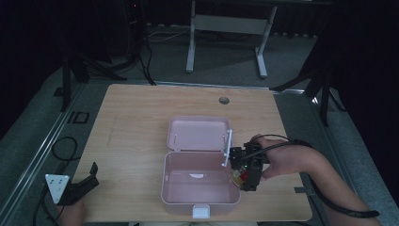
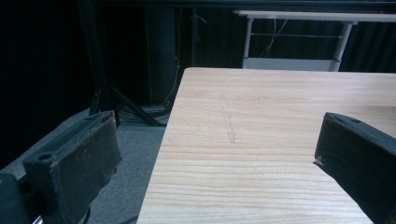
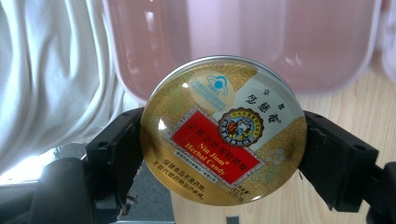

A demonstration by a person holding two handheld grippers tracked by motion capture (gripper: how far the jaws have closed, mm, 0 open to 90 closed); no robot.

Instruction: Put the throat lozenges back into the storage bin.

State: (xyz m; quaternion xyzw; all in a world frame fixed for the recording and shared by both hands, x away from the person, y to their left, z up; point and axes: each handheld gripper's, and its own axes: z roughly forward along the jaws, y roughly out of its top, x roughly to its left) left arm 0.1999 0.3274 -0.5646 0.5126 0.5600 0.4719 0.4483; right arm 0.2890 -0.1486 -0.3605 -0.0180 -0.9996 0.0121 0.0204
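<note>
We take the pink box [image 1: 200,183] as landmark; it sits open on the wooden table [image 1: 131,127], its lid [image 1: 198,133] laid flat on the far side and a white latch [image 1: 201,212] on its near wall. At the box's right wall, the right gripper [image 1: 243,176] grasps a round candy tin [image 1: 240,176]; in the right gripper view the gold tin [image 3: 223,130], with a red label reading "Herbal Candy", is clamped edge to edge between the two black jaws, the box's pink wall [image 3: 243,42] just behind it and white cloth [image 3: 56,74] off to the side. The person's right hand [image 1: 282,157] grips this tool; a cable [image 1: 329,197] trails past the forearm. Well left of the box, at the table's near corner, the left gripper [image 1: 89,176] rests; in the left gripper view its jaws stand wide apart, released, over bare wood [image 2: 261,140]. Beyond the box's lid, a small round hole [image 1: 224,100] marks the tabletop.
</note>
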